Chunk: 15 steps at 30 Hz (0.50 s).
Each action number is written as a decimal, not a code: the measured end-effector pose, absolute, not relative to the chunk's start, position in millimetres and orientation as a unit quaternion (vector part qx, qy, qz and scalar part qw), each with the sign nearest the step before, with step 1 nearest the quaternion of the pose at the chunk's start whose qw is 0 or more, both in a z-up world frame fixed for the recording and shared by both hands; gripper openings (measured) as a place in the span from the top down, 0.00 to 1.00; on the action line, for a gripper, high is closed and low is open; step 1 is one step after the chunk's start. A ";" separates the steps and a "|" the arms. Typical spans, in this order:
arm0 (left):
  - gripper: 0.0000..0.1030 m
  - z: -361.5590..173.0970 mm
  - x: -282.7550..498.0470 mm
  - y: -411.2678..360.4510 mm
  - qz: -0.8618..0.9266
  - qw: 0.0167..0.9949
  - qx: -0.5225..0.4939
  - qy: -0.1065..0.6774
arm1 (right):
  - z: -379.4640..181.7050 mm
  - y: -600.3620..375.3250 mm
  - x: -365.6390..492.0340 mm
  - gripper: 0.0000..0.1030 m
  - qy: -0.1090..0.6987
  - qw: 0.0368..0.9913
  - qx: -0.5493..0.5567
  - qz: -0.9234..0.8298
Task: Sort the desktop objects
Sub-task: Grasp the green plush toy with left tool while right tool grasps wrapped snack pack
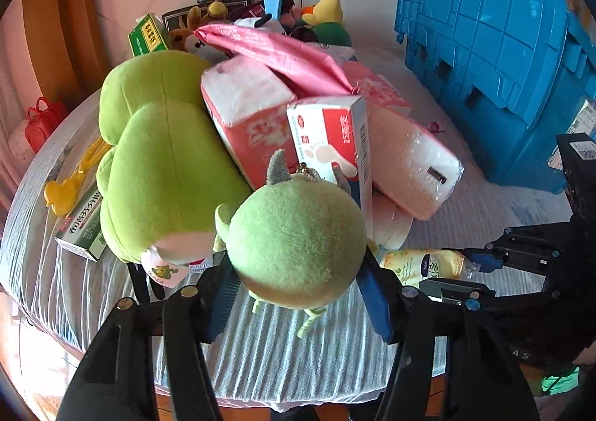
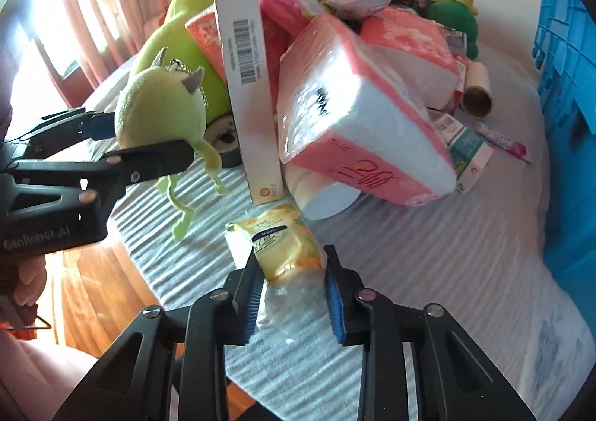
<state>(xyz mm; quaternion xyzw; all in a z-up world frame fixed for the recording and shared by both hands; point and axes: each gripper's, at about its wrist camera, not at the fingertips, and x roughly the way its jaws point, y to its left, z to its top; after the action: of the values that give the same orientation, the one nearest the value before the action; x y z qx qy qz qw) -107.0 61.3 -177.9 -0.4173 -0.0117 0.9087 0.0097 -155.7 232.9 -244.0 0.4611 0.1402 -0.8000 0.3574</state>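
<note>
Nearest, at the tabletop's edge: right tongs [image 2: 292, 285], pressed in on a yellow wet-wipe pack [image 2: 285, 246] — the pads sit on its clear, crinkled tail end, the printed body pointing toward the heap. The pack lies flat on the ribbed white cloth [image 2: 391, 290]. A hold that far back looks liable to let the pack droop or slide out; a straight, level lift would suit it better than a swing.

Beside it, to the left: left tongs [image 1: 298, 272], pinching a round green plush [image 1: 296, 246] across its middle, clear of the cloth, thin legs dangling. The plush is soft, so the squeeze should hold, but the legs could drag on anything passed over.

Behind: an upright white carton [image 2: 246, 93], leaning on pink tissue packs [image 2: 357, 130] — best left untouched while lifting, since the heap looks loosely stacked.

Farthest: a big green plush [image 1: 164, 167], small toys, and a blue crate [image 1: 495, 67] on the right, probably where sorted things go.
</note>
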 end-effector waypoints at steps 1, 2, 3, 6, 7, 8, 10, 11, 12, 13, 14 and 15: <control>0.43 -169.4 -100.1 59.1 0.912 0.011 -0.411 -0.013 | -239.5 238.0 -153.8 0.74 0.134 0.360 0.460 -0.800; 0.43 -163.2 -98.8 59.8 0.915 0.012 -0.403 -0.014 | -234.6 241.9 -152.7 0.74 0.129 0.361 0.458 -0.802; 0.43 -156.5 -97.5 61.9 0.918 0.013 -0.396 -0.015 | -227.2 244.4 -148.5 0.75 0.124 0.363 0.452 -0.806; 0.43 -134.2 -101.3 56.6 0.925 0.015 -0.378 -0.022 | -203.5 249.5 -142.3 0.75 0.112 0.365 0.429 -0.819; 0.43 -126.9 -101.7 56.3 0.928 0.016 -0.371 -0.025 | -194.5 254.5 -146.1 0.75 0.104 0.365 0.420 -0.824; 0.43 -121.6 -105.8 61.1 0.931 0.017 -0.364 -0.025 | -187.3 258.9 -145.4 0.75 0.098 0.364 0.414 -0.829; 0.43 -108.8 -107.3 64.2 0.936 0.018 -0.350 -0.026 | -170.7 263.4 -149.0 0.75 0.088 0.358 0.398 -0.840; 0.43 -103.4 -108.2 65.7 0.939 0.020 -0.344 -0.026 | -162.3 265.0 -152.4 0.75 0.084 0.355 0.389 -0.846; 0.43 -98.0 -111.3 68.8 0.940 0.020 -0.339 -0.023 | -154.2 267.6 -153.7 0.75 0.081 0.352 0.380 -0.852; 0.43 -92.0 -114.2 71.9 0.942 0.021 -0.333 -0.020 | -144.3 270.9 -154.5 0.75 0.079 0.348 0.366 -0.859; 0.43 -88.3 -115.6 74.1 0.944 0.024 -0.328 -0.019 | -136.4 275.2 -156.2 0.75 0.077 0.345 0.355 -0.866; 0.43 -82.2 -119.1 77.6 0.946 0.025 -0.322 -0.017 | -125.6 277.9 -157.6 0.75 0.074 0.342 0.340 -0.873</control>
<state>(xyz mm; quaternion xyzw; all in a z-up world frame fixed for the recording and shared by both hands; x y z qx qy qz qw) -119.1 77.6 -82.2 -0.3222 -0.0174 0.9462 0.0253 -157.6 277.9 -125.6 0.3397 0.0739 -0.8731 0.3417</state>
